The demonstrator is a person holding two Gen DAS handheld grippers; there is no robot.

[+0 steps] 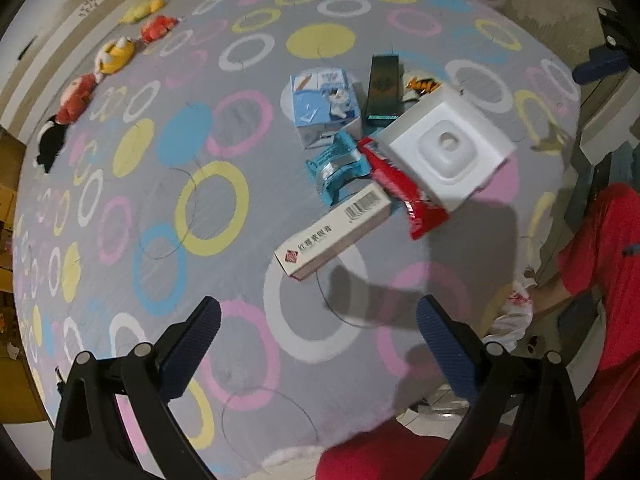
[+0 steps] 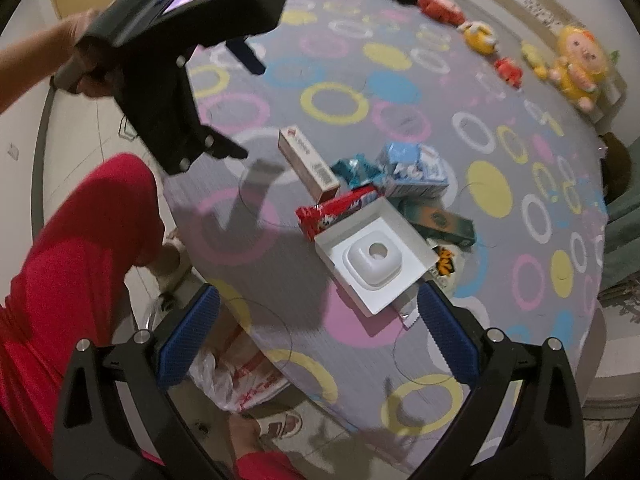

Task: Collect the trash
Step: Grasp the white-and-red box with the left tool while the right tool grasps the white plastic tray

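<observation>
A pile of trash lies on the patterned cloth: a long white carton [image 1: 334,236] [image 2: 308,166], a red wrapper [image 1: 404,190] [image 2: 340,208], a teal wrapper [image 1: 340,168] [image 2: 356,170], a blue-white milk carton [image 1: 326,106] [image 2: 416,172], a dark green box [image 1: 384,88] [image 2: 440,220], an orange wrapper [image 1: 422,85] [image 2: 445,261] and a white plastic tray [image 1: 450,146] [image 2: 374,260]. My left gripper [image 1: 318,334] is open and empty, short of the long carton. My right gripper [image 2: 318,326] is open and empty, just before the white tray. The left gripper's body [image 2: 168,60] shows in the right wrist view.
A white plastic bag [image 2: 236,380] [image 1: 514,316] lies on the floor by the table edge beside my red clothes [image 2: 80,248]. Plush toys [image 1: 116,52] [image 2: 576,64] line the far edge of the table [image 1: 168,208] [image 2: 540,320].
</observation>
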